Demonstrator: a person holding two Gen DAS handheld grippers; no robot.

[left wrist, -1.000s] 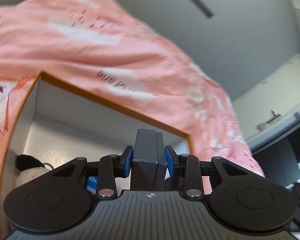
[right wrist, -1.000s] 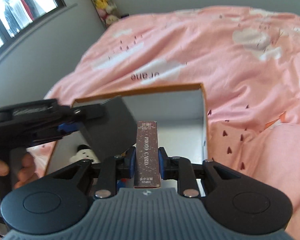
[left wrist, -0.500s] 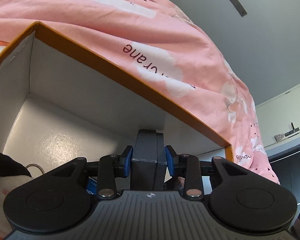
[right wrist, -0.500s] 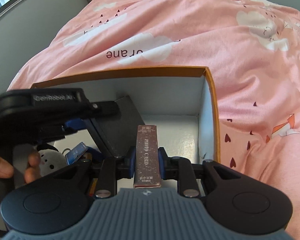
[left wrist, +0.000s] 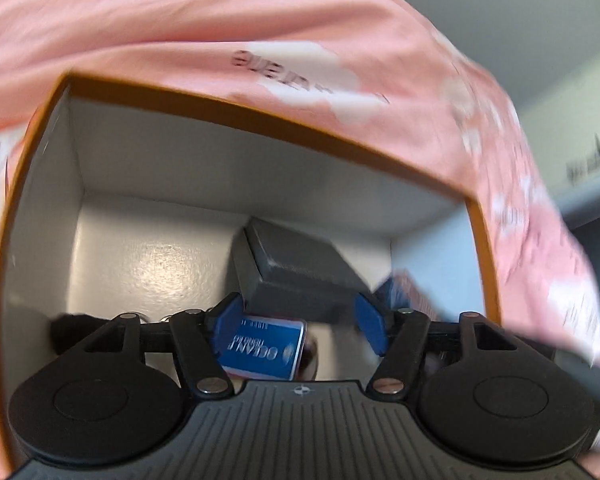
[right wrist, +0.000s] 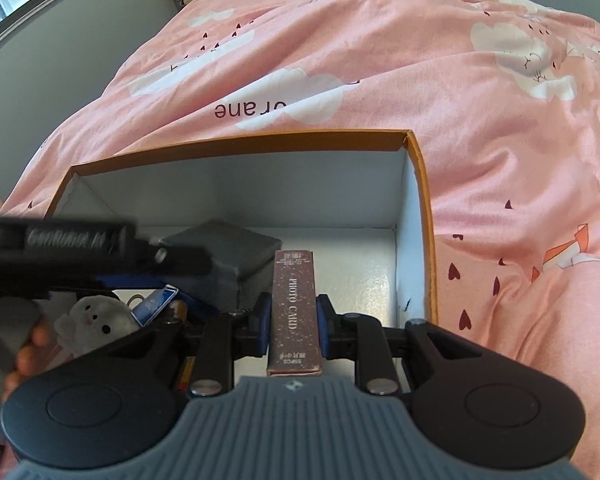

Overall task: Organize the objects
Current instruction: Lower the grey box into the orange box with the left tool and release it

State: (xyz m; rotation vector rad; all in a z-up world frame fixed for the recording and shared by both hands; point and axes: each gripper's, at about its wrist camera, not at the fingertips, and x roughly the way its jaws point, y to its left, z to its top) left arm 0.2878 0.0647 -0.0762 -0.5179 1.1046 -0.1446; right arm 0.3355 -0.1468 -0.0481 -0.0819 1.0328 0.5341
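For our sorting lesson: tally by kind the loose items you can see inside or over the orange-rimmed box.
Grey box: 1
Photo card pack: 1
White plush toy: 1
Blue card: 1
Total: 4, though the grippers hide part of the box floor.

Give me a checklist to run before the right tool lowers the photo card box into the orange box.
1. Right tool shut on the photo card box: ok.
2. Left tool, its jaws just opened, free of the grey box: ok, pads stand apart from it.
3. Grey box resting inside the orange box: ok, though whether it lies flat, cannot tell.
4. Bare floor to the right of the grey box for the photo card box: ok.
5. Left tool out of the right tool's way: not ok, it is low over the box's left part.
6. Plush toy and blue card clear of that spot: ok.
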